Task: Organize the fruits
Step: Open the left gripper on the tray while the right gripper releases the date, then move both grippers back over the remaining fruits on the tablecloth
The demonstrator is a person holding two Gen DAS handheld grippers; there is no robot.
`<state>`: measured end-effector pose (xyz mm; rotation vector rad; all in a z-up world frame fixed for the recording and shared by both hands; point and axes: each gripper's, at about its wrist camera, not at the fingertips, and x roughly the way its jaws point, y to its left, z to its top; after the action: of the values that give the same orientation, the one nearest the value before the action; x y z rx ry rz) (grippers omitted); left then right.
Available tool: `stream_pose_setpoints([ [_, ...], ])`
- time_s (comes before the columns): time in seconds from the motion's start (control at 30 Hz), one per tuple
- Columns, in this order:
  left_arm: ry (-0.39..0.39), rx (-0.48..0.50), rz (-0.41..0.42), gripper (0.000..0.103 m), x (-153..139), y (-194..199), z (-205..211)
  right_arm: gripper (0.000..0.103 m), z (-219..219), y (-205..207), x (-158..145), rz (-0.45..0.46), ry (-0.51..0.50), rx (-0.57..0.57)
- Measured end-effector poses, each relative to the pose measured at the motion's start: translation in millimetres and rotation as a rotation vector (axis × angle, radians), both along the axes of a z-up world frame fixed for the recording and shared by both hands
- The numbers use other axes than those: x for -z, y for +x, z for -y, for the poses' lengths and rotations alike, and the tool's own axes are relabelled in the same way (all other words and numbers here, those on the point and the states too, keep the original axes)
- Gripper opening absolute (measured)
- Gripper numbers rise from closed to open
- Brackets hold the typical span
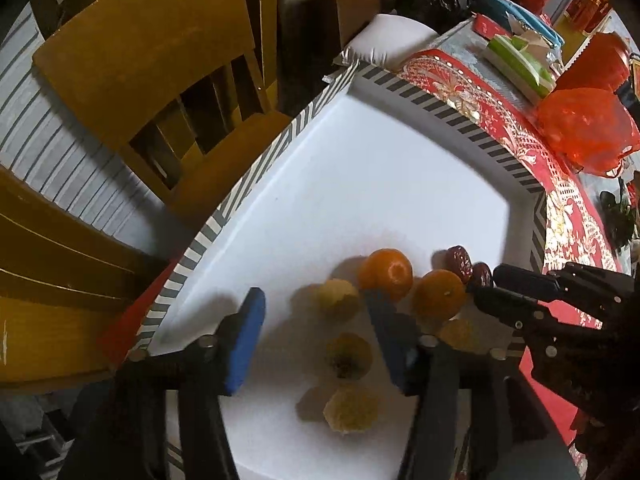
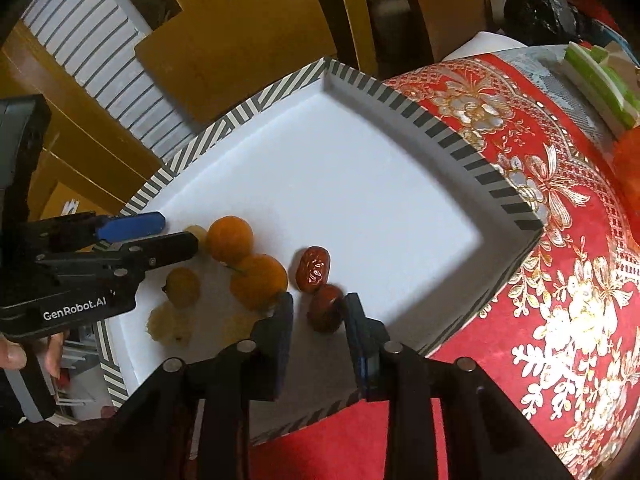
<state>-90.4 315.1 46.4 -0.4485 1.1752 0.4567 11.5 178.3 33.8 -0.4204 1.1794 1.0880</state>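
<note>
Right gripper (image 2: 318, 314) jaws parted around a red date (image 2: 325, 309), contact unclear, left gripper (image 1: 316, 338) open over blurred yellow fruits (image 1: 347, 356), oranges (image 1: 385, 274) beyond, white tray (image 1: 360, 184).

The only readable text is "GenRobot.AI", in white letters on the black body of the left gripper (image 2: 176, 236), seen in the right wrist view left of the tray (image 2: 460, 152). Nothing else can be read.

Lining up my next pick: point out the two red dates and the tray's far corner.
Upper red date (image 2: 313, 269), right wrist view, glossy middle.
Lower red date (image 2: 325, 309), right wrist view, top face.
Tray (image 2: 326, 65), right wrist view, striped far corner.
</note>
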Motion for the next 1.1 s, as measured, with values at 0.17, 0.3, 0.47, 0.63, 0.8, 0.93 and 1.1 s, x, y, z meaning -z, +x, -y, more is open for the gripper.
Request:
stream_pose_setpoints([
  [0.17,0.019,-0.004,-0.001,0.062,-4.5,2.4,4.5,0.034,5.7,-2.1,-6.3,0.002,0.015,0.006],
  [0.3,0.04,-0.011,0.003,0.072,-10.4,2.8,8.2,0.045,11.8,-2.7,-14.1,0.006,0.036,0.021],
  [0.47,0.076,-0.013,0.006,0.077,-21.1,1.2,14.4,0.051,21.5,-1.9,-22.7,0.013,0.056,0.035],
  [0.63,0.11,-0.012,0.026,0.079,-34.8,0.8,23.3,0.063,36.6,-1.6,-31.8,0.024,0.08,0.064],
  [0.8,0.114,-0.005,0.045,0.08,-43.1,4.1,34.5,0.069,55.0,0.6,-40.3,0.031,0.096,0.103],
  [0.93,0.116,0.011,0.059,0.084,-48.8,8.7,47.7,0.073,71.1,2.7,-43.5,0.028,0.107,0.138],
  [1.1,0.116,0.053,0.066,0.087,-52.9,17.9,67.0,0.075,94.6,3.7,-44.0,0.024,0.105,0.18],
])
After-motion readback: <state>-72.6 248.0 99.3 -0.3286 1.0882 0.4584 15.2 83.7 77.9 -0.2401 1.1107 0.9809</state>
